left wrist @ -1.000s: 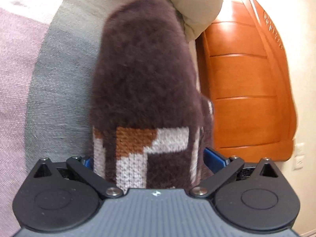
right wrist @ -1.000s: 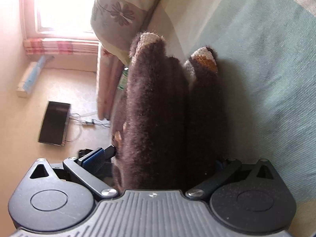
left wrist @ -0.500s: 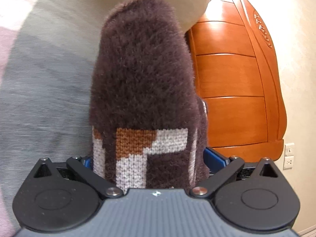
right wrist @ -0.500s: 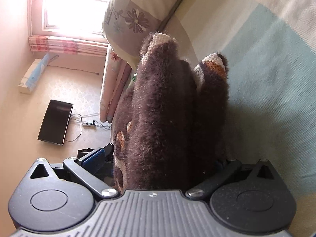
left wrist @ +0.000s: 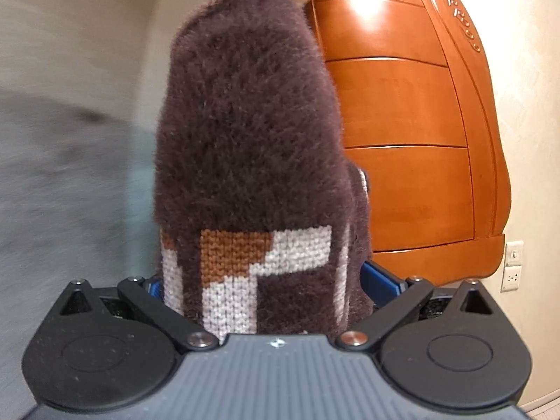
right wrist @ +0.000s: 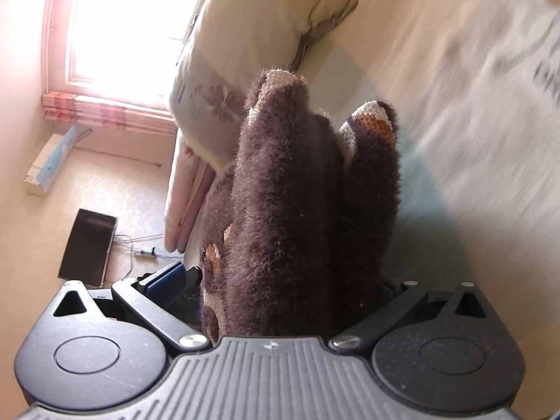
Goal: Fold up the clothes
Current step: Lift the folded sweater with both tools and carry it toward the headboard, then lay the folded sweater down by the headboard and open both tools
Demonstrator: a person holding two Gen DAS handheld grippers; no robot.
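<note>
Both the left gripper (left wrist: 266,290) and right gripper (right wrist: 280,287) were clamped on the fuzzy brown sweater (left wrist: 248,122); raised lettering on the wooden headboard (left wrist: 413,105) at right was unreadable.

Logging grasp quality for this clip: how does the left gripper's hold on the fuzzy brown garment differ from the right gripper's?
The left gripper pinches one flat fold of the brown garment, its cream and orange knit pattern facing the camera. The right gripper clamps a bunched part of the garment that splits into two lobes, with only small patches of pattern showing. A wooden headboard lies beyond the left gripper, a window beyond the right. Both are shut on the garment.
</note>
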